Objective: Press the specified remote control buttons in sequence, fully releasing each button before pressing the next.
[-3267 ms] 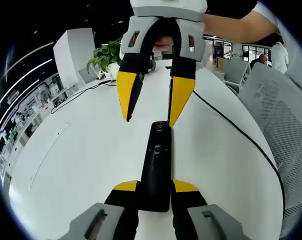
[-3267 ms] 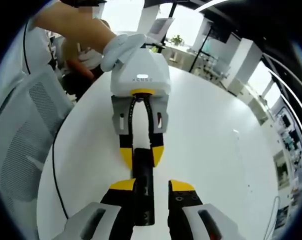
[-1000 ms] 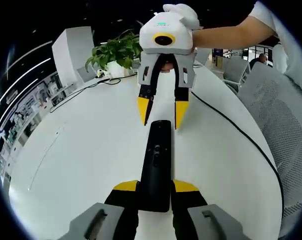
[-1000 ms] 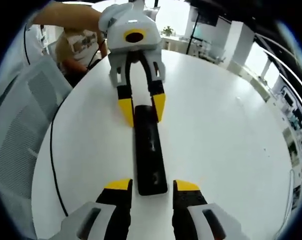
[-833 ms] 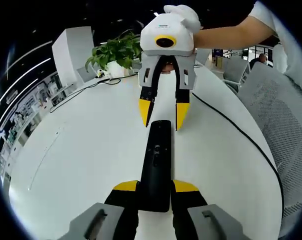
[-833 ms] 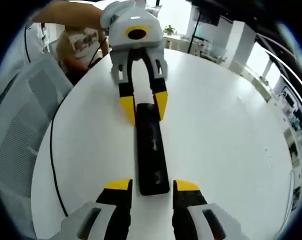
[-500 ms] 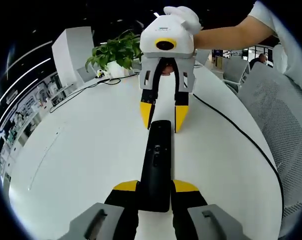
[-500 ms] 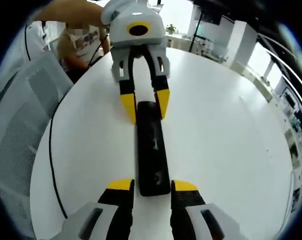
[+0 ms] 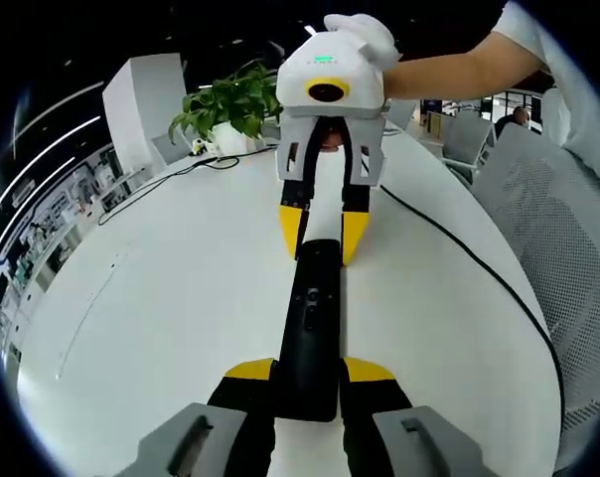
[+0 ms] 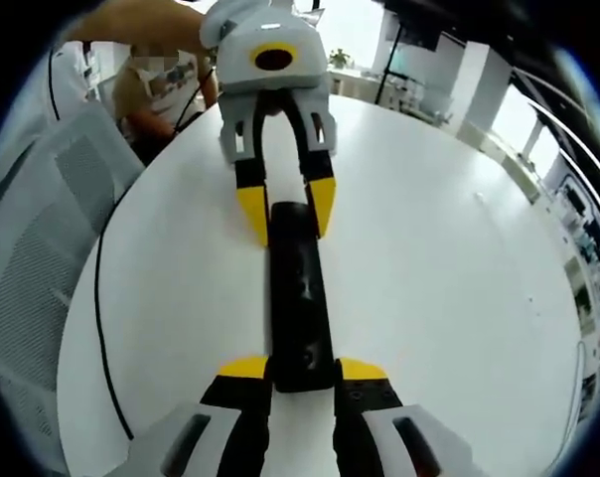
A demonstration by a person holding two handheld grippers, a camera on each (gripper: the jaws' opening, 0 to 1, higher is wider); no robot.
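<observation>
A black remote control (image 9: pixel 312 308) lies lengthwise on the round white table (image 9: pixel 171 298). My left gripper (image 9: pixel 310 370) is shut on its near end, yellow tips on both sides. From the far side, my right gripper (image 9: pixel 323 231), held by a white-gloved hand, straddles the other end. In the right gripper view the remote control (image 10: pixel 298 288) runs up from between my right gripper's (image 10: pixel 305 369) jaws, which press on its sides. The left gripper (image 10: pixel 288 211) clasps the far end there. The remote's buttons face up.
A potted plant (image 9: pixel 230 104) stands at the table's far edge beside a white pillar (image 9: pixel 146 99). A black cable (image 9: pixel 459 253) curves along the table's right side. A grey mesh chair (image 9: pixel 568 229) stands beyond that edge. A seated person (image 10: pixel 166 84) is behind the table.
My right gripper has come lower and closer along the remote, and its jaws have narrowed onto the end. The left gripper and the remote have stayed put.
</observation>
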